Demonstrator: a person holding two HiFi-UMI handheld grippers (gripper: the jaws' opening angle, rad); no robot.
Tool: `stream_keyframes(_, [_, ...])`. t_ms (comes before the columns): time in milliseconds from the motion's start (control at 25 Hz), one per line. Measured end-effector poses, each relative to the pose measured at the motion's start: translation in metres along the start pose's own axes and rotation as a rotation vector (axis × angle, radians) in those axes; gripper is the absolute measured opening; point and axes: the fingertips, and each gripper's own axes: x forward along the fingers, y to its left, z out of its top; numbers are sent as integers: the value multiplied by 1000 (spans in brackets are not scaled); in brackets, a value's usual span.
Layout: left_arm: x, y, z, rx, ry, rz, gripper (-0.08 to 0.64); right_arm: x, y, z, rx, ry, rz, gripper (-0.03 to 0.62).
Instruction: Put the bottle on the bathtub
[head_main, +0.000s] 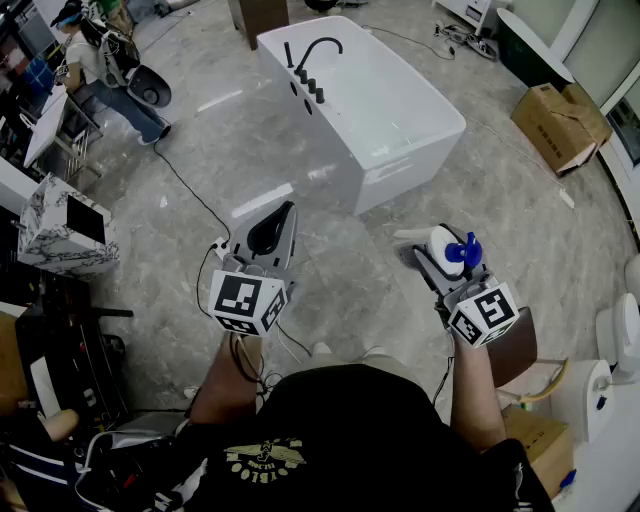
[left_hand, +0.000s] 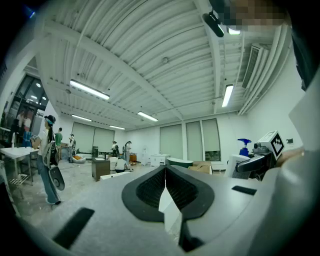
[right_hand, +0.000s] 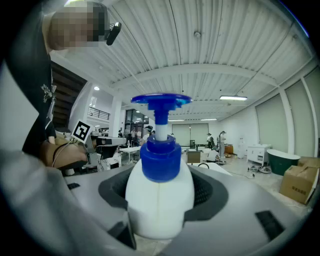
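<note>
Status from where I'm standing: pickup is done, placement isn't. The right gripper (head_main: 443, 258) is clamped on the bottle (right_hand: 159, 202), with the white body wedged between the two pads and the blue pump head sticking up and out past the jaws. The bottle sits upright and looks secure, with no visible tilt. The left gripper (left_hand: 165, 172) has its jaws together with nothing between them, held out level beside the right one and doing no work. The bathtub (head_main: 320, 140) is well apart from both grippers, ahead across bare floor, with the black faucet (head_main: 318, 48) on its far-left rim. The rim is bare and the bottle is nowhere near it. My read is that what's left is to close the gap to the tub, pick a flat stretch of rim (the ledge by the faucet looks widest, though that's hard to judge from here), set the base down flat, open the right jaws and back off. There's a cable on the floor between the person and the tub, so watch footing. Call it grasp complete, transport pending, release pending.
</note>
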Motion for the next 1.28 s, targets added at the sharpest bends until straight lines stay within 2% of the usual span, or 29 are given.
stream_keyframes(240, [-1, 26, -16, -22, 17, -9, 11, 2, 3, 2, 13, -21, -70, 267])
stream_keyframes(560, [4, 42, -28, -12, 23, -15, 11, 3, -10, -2, 14, -46, -128, 267])
stream_keyframes(920, [63, 32, -27, 16, 51, -52, 11, 25, -64, 0, 22, -58, -138, 267])
stream_keyframes(1280, [138, 33, -22, 7, 67, -40, 11, 57, -128, -1, 43, -52, -97, 267])
